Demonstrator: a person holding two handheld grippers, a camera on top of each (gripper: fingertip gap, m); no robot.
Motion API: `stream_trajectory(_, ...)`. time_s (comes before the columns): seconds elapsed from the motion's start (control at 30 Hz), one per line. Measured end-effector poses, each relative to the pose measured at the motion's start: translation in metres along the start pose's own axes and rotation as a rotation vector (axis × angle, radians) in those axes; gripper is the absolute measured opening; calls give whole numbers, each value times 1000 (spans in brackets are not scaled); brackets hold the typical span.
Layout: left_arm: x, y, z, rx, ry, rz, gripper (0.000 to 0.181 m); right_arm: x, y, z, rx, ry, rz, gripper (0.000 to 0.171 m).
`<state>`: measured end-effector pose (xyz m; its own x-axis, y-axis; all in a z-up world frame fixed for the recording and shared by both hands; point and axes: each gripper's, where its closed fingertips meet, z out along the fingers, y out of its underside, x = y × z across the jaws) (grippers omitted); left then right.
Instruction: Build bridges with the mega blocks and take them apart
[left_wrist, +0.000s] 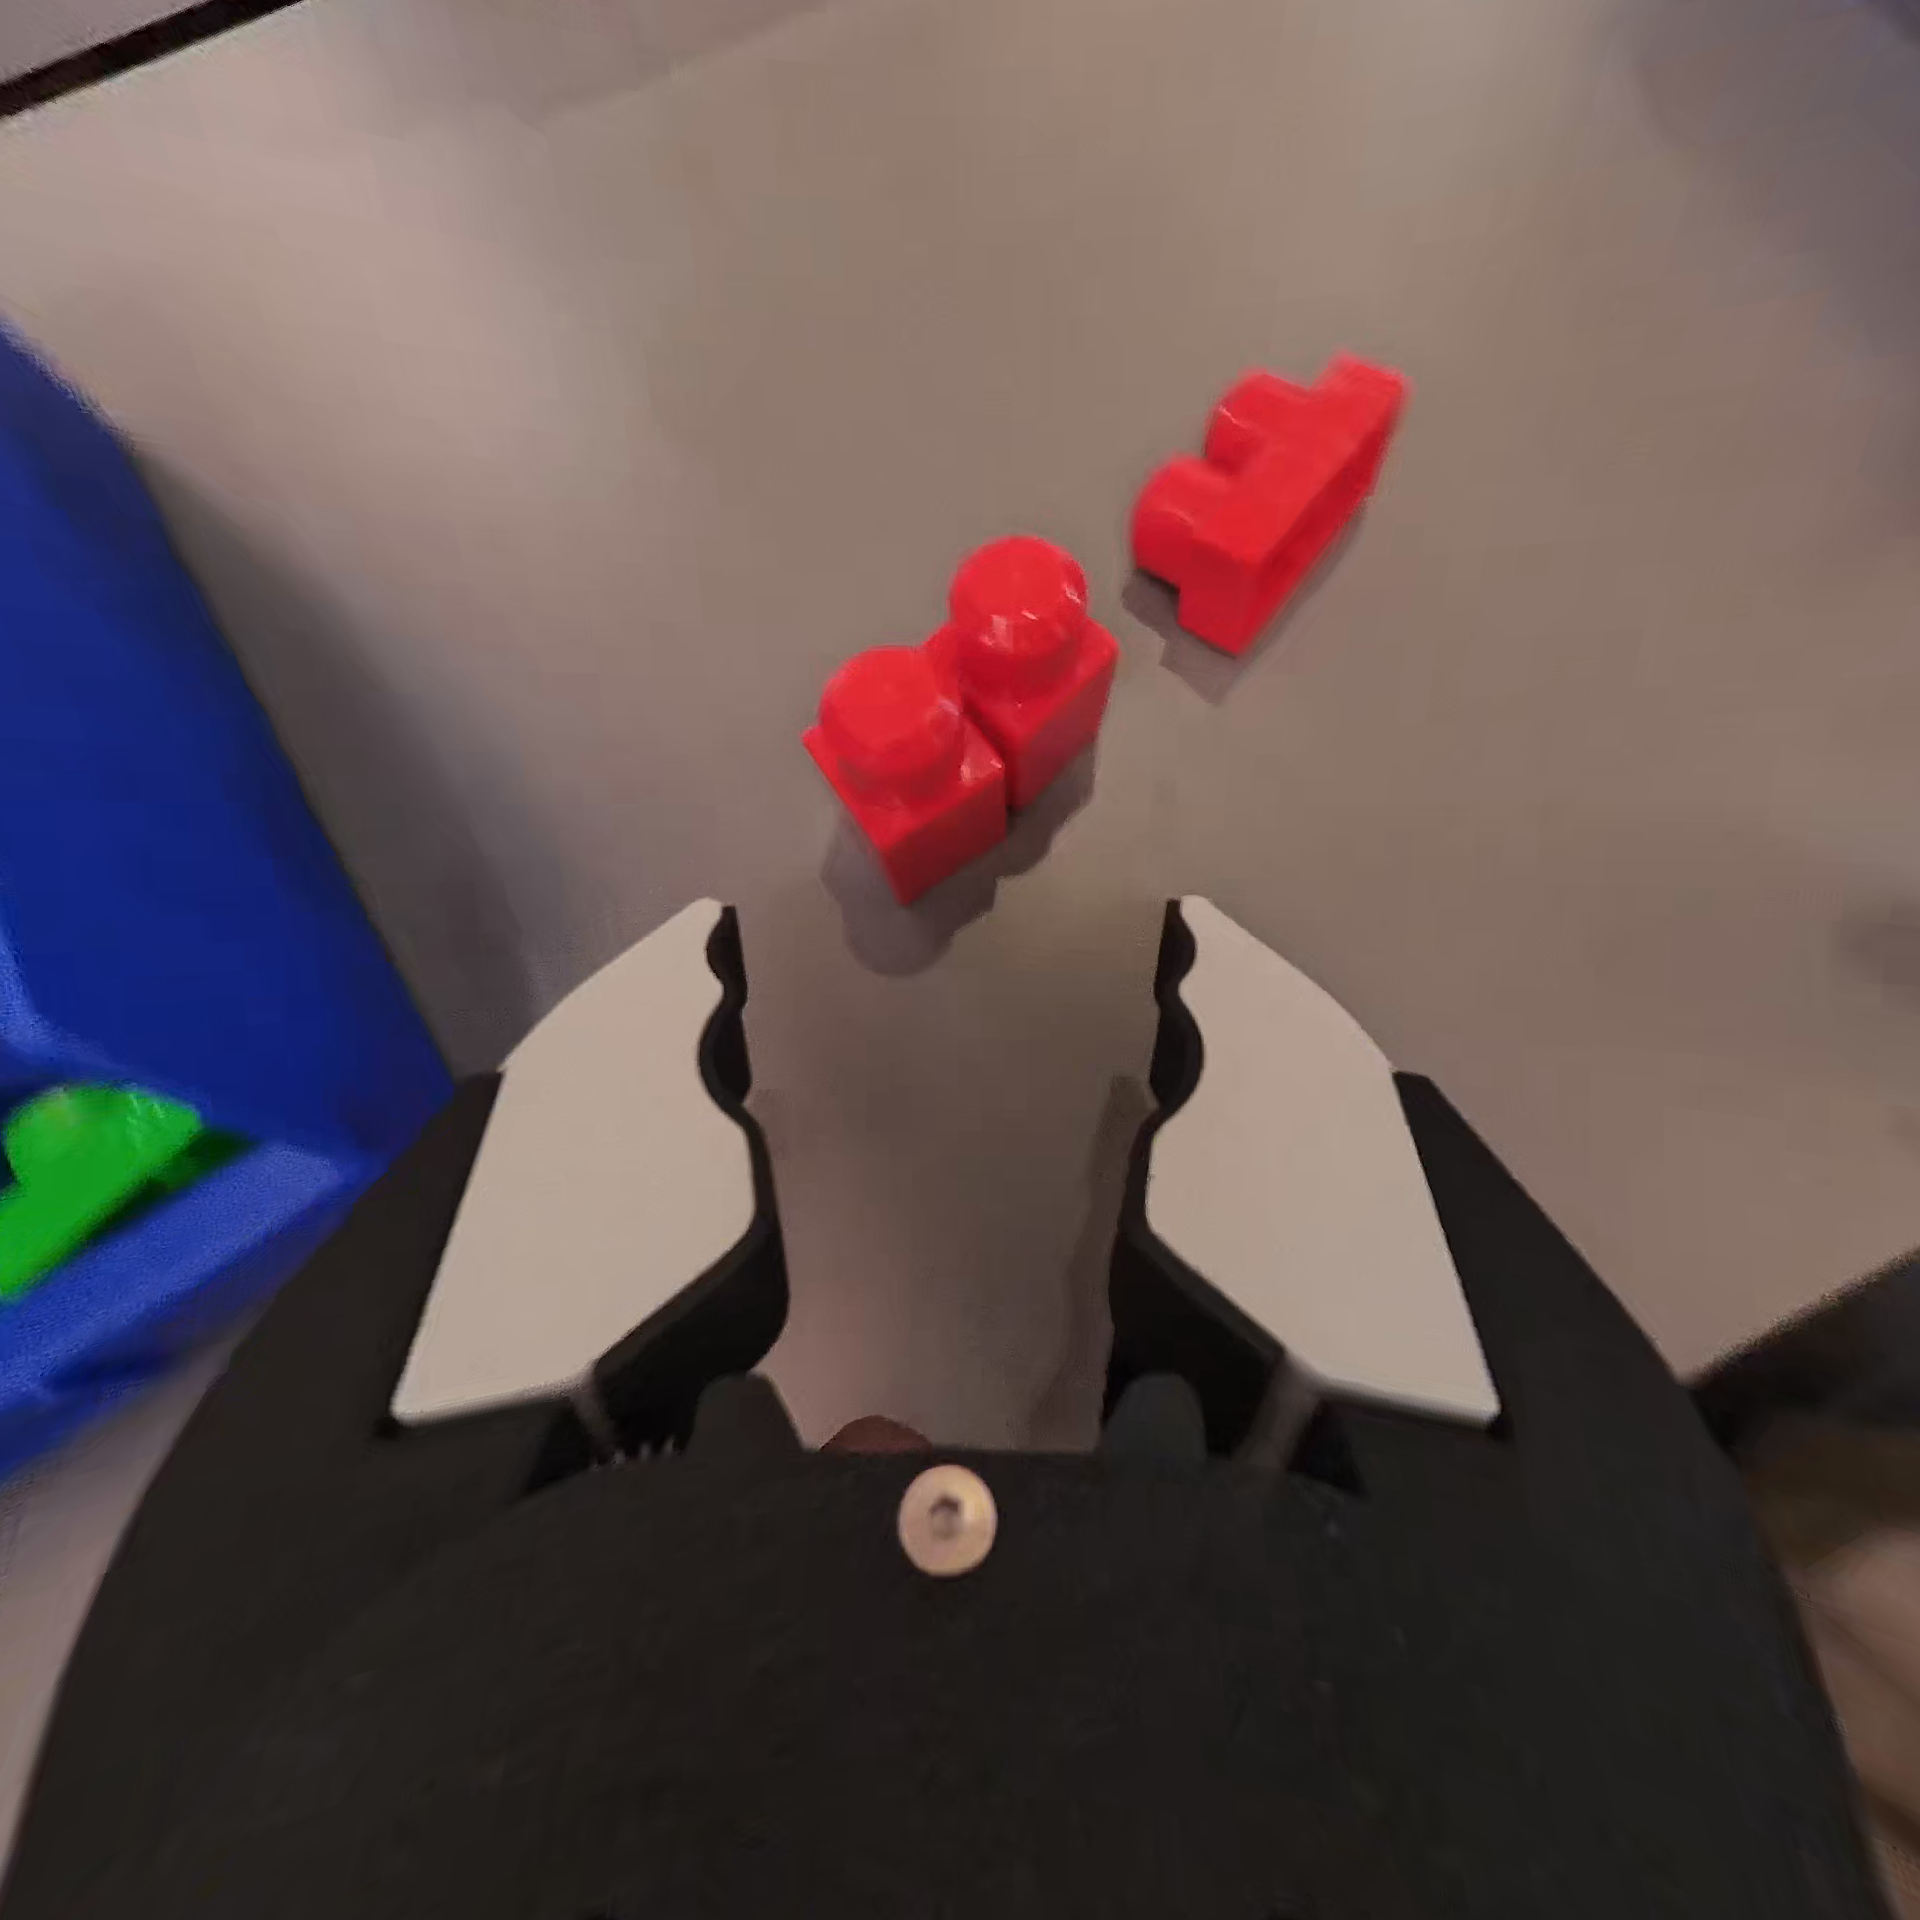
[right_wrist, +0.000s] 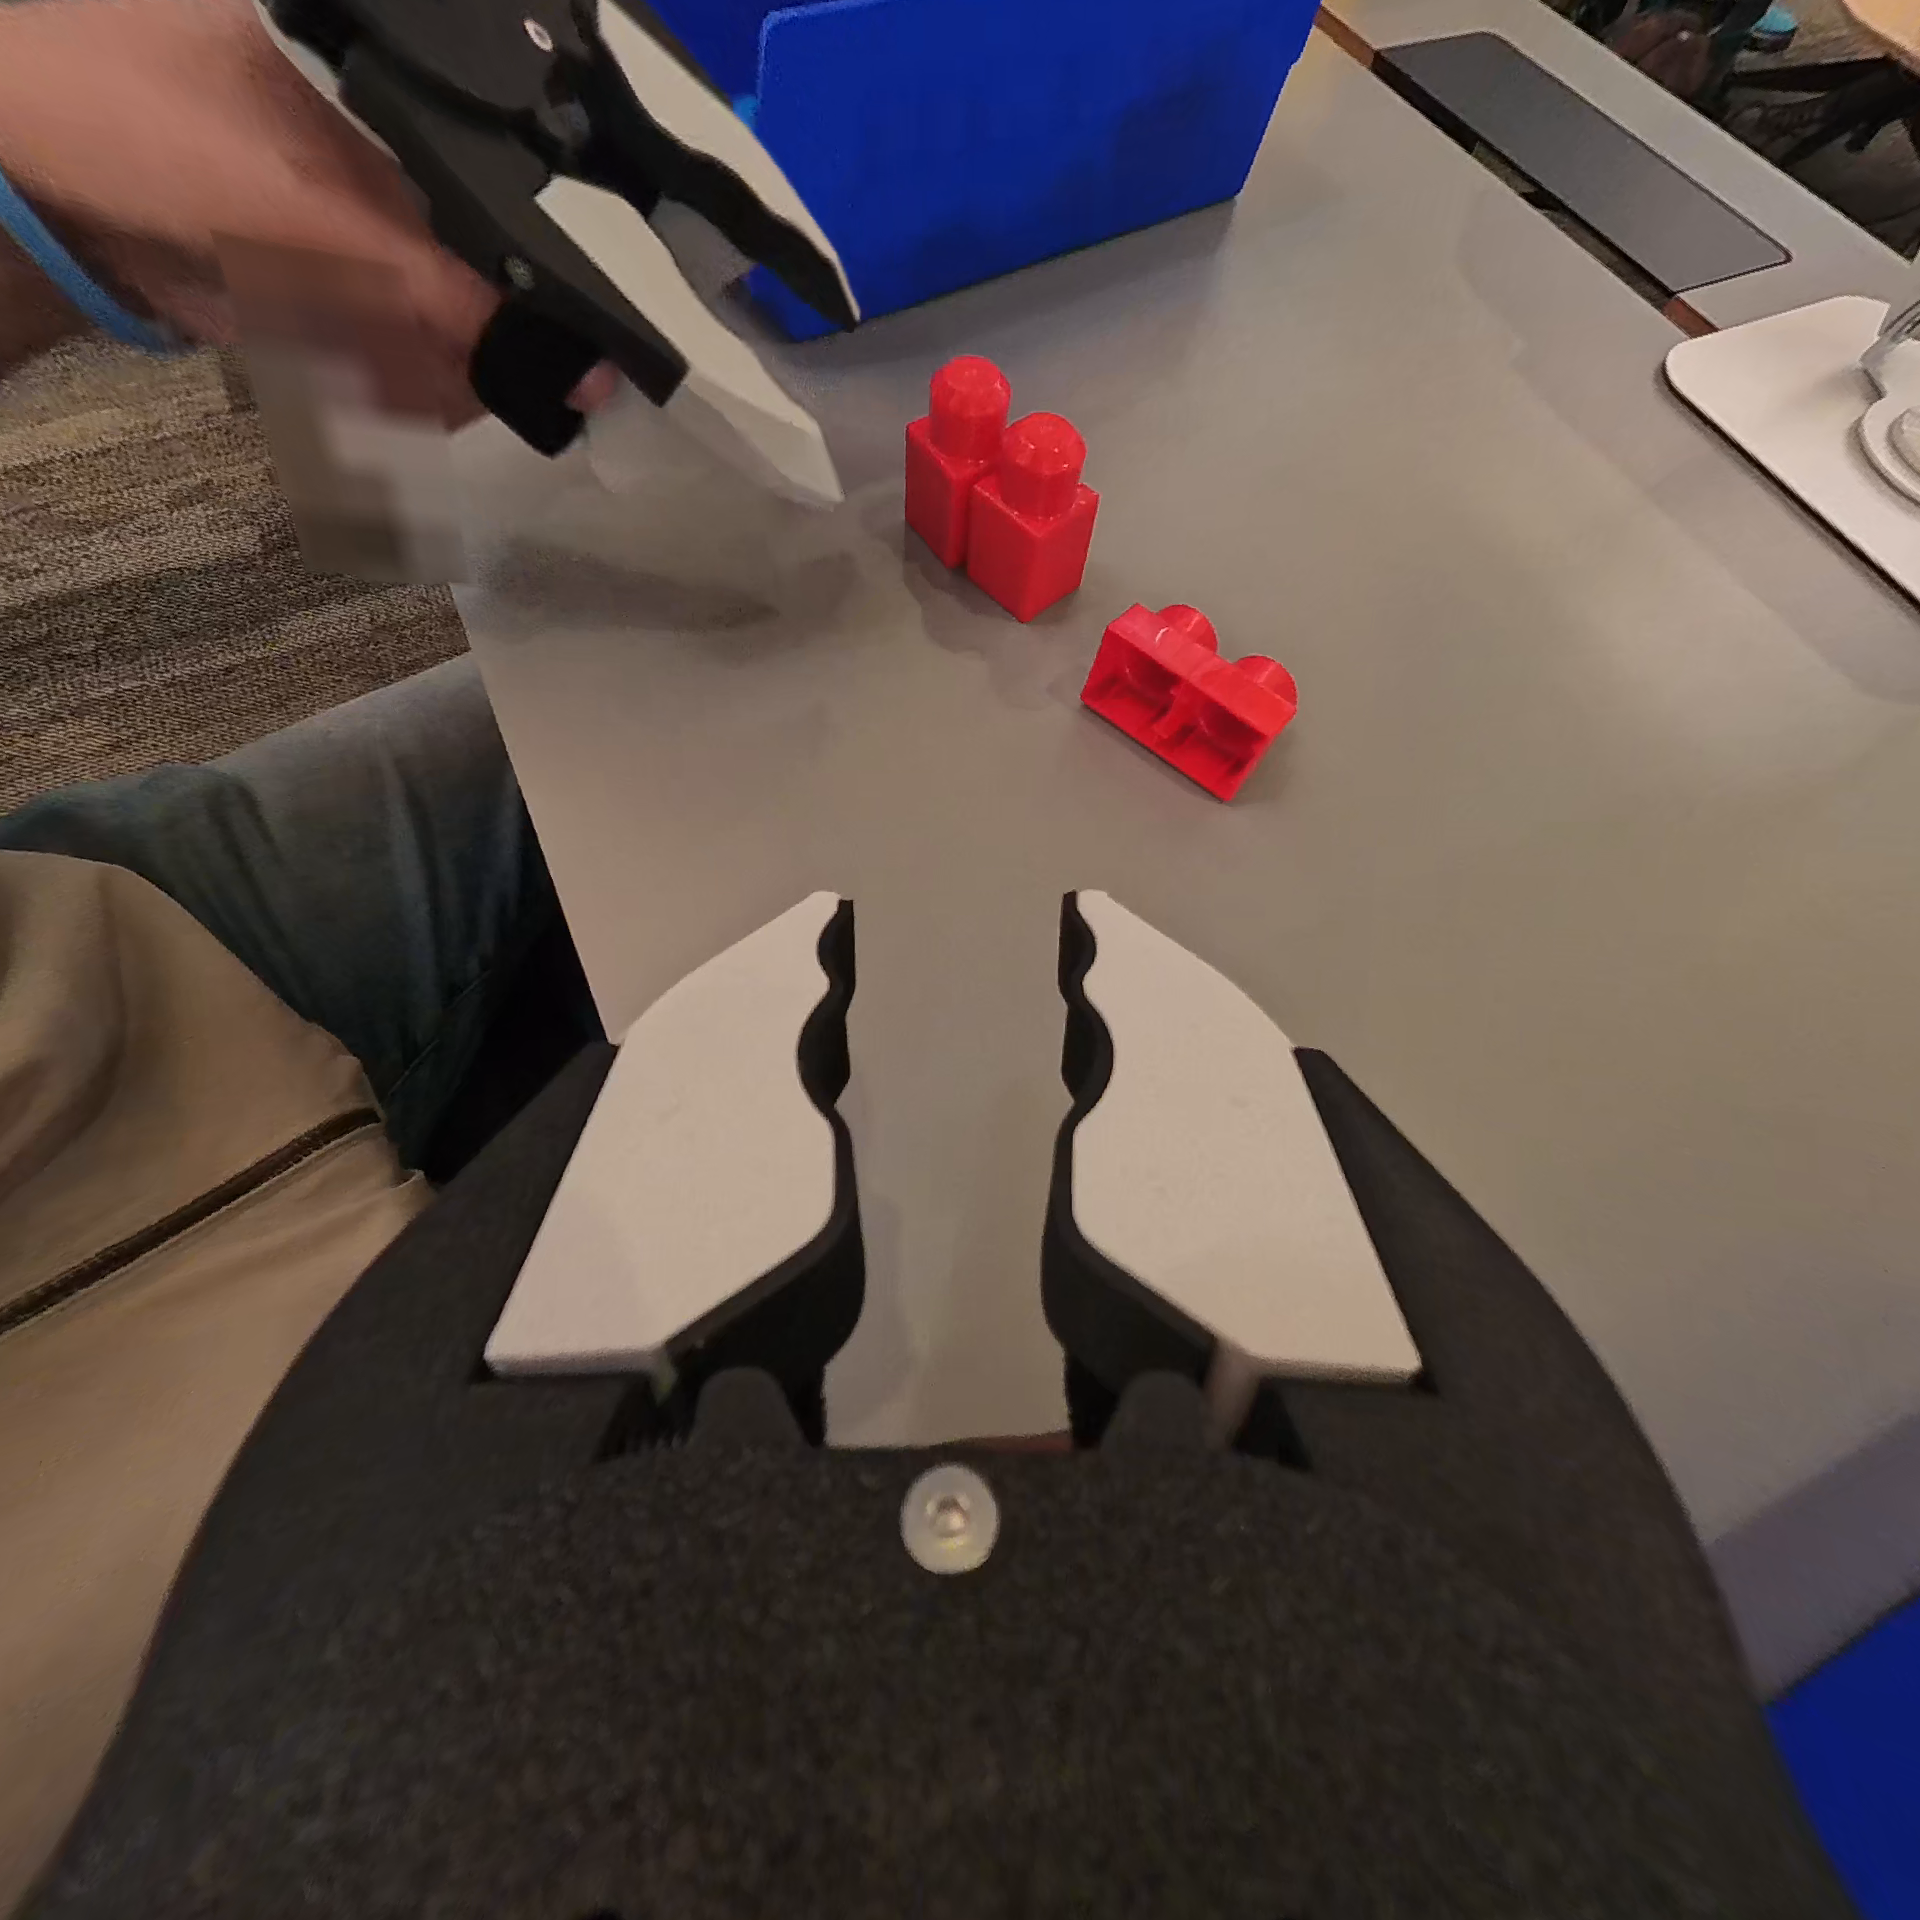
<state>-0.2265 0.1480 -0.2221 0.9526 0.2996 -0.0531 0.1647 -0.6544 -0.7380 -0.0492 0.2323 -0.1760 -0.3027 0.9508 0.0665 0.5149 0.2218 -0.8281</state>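
Both my left gripper (left_wrist: 951, 914) and right gripper (right_wrist: 956, 904) gape empty; two upright red blocks (left_wrist: 961, 717) stand just ahead of my left fingers.

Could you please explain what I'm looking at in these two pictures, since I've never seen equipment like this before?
There is no robot here: a person holds a pair of hand-held tongs in each hand, and each carries a camera looking forward along its two fingers. One picture is from the left tongs, the other from the right tongs; the right view also shows the left tongs farther off, held by a hand. Both tongs are open and hold nothing. On the grey table an upright red block stands with its studs up, and a second red block lies tipped on its side, apart from it. A blue bin sits behind them, with a green block inside.
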Motion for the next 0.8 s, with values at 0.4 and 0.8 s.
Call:
stream_trajectory(0.4,38,-3,37,46,-45,-412,83,-2,0,-1,14,-20,9,38)
stream_trajectory(0.8,5,3,41,45,-189,-388,83,2,1,-3,17,-18,19,38)
